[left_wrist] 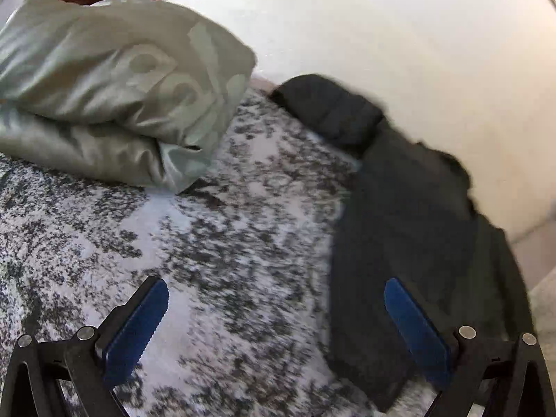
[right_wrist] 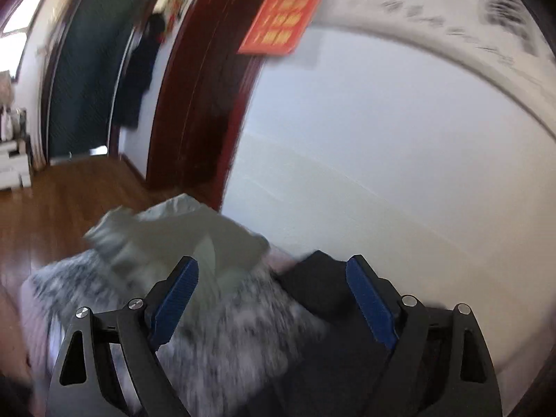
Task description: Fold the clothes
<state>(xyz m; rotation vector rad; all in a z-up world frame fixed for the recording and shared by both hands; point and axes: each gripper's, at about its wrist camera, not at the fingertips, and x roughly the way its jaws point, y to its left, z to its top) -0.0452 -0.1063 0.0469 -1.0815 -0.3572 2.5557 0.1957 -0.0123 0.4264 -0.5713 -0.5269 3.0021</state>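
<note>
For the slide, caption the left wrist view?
Open left gripper hovers over speckled bedspread, dark garment at right, folded grey-green quilt behind.

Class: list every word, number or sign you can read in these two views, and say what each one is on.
None can be read.
Red sign by the door frame: rows of gold characters, too blurred.
Wall hanging, upper right: black brush-like marks, too blurred.
Left wrist view: no text.

garment point(left_wrist: 410, 229): black | pillow point(left_wrist: 114, 87): grey-green floral | bedcover point(left_wrist: 215, 243): grey-white mottled | claw pads point(left_wrist: 139, 330): blue

One dark garment point(left_wrist: 410, 229), one pillow point(left_wrist: 114, 93), two grippers point(left_wrist: 276, 295).
</note>
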